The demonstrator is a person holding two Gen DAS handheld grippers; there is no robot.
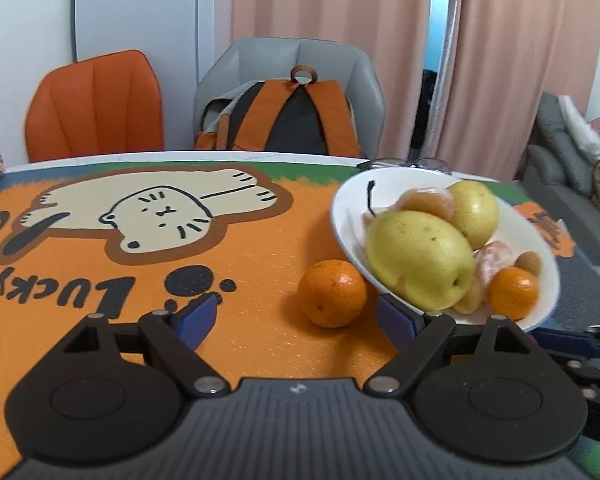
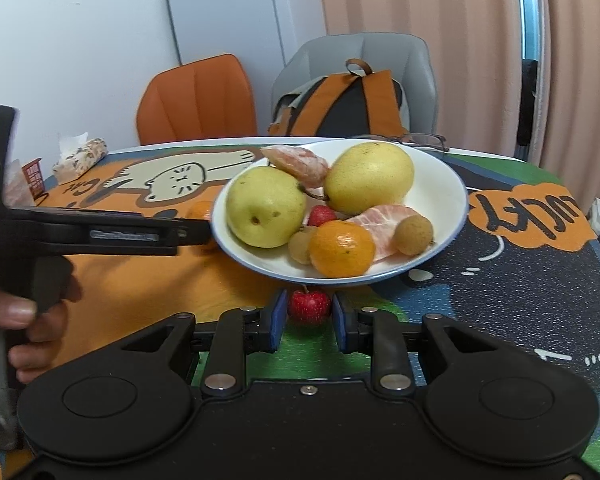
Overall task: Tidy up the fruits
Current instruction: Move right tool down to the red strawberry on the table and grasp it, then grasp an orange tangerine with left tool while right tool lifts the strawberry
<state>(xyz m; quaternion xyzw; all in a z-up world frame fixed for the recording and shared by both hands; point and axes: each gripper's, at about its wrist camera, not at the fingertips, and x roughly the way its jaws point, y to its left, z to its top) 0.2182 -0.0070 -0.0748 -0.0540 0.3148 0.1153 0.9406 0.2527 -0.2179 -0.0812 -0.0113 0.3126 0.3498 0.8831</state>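
Each gripper is built in matte black plastic; the left gripper (image 1: 296,314) and the right gripper (image 2: 309,322) are fitted with blue pads on the inner faces of the fingers; behind the fingers, silver rivets are set into angled black link arms; further back, two round black housings are flanked around a ribbed central plate with one small screw.

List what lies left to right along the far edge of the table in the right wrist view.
Red card → tissue pack → orange chair → backpack on grey chair → glasses.
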